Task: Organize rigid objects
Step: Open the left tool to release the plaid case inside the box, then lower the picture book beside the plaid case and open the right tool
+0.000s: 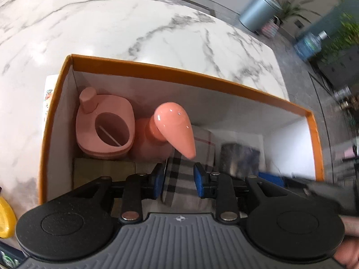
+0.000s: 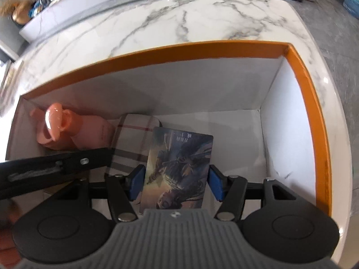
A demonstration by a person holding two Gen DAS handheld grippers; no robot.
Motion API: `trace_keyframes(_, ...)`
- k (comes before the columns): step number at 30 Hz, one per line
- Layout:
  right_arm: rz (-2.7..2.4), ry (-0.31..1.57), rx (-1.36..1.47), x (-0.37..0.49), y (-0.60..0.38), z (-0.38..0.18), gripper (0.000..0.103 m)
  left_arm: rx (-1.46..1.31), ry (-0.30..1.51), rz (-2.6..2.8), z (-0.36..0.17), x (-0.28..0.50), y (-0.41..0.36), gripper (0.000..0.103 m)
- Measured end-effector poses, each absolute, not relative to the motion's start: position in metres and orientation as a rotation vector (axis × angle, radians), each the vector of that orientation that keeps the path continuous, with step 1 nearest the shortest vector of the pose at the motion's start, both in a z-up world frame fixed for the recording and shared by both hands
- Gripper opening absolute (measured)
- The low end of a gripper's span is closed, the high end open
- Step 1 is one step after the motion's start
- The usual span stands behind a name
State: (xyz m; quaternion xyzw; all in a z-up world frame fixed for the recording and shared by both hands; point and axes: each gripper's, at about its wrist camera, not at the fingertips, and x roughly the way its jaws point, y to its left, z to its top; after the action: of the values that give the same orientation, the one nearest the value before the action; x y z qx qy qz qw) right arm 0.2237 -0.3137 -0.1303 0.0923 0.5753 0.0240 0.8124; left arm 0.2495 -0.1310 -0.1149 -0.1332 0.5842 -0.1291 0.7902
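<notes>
Left wrist view: the left gripper (image 1: 178, 180) is hanging over an orange-rimmed box (image 1: 184, 71) that is standing on a white marble-patterned counter (image 1: 112, 29). Its blue pads (image 1: 158, 179) are standing a little apart on either side of a plaid-patterned flat case (image 1: 179, 172), which is lying inside the box; the right pad is showing a clear gap from the case, and the case is not being pinched. At the far left of the box a pink holder with a round opening (image 1: 105, 127) is sitting beside a pink dispenser bottle with a glossy drop-shaped top (image 1: 175, 127). A yellow object (image 1: 5, 219) is lying on the counter outside the box, at the frame's left edge. Beyond the counter, a grey cylindrical bin (image 1: 258, 11) is standing on the floor.

Right wrist view: the right gripper (image 2: 176, 183) is gripping an illustrated card (image 2: 177, 170) by its two long edges, the jaws standing fairly wide, and is holding it inside the box, just beside the plaid case. Small pale characters are printed near the card's far edge, too blurred to be read. No brand name is legible anywhere.
</notes>
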Motion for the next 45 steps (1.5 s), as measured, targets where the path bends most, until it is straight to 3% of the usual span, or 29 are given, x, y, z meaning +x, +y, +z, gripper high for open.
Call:
trace_keyframes(7, 0.061, 1.253, 0.184, 0.239, -0.313, -0.139, 0.061, -0.055, 1.243, -0.42, -0.106, 0.245, -0.147, 0.033)
trace_keyframes(11, 0.054, 1.246, 0.173, 0.247, -0.313, -0.141, 0.061, 0.025, 1.242, -0.486, -0.107, 0.239, -0.153, 0.048)
trace_keyframes(18, 0.065, 1.237, 0.051, 0.257, -0.304, -0.139, 0.06, 0.161, 1.213, -0.54, -0.113, 0.23, -0.177, 0.059)
trace_keyframes(34, 0.107, 1.216, 0.135, 0.253, -0.318, -0.139, 0.061, 0.283, 1.237, -0.509, -0.13, 0.218, -0.204, 0.067)
trace_keyframes(45, 0.122, 1.204, 0.214, 0.252, -0.333, -0.14, 0.048, 0.215, 1.243, -0.486, -0.127, 0.212, -0.202, 0.065)
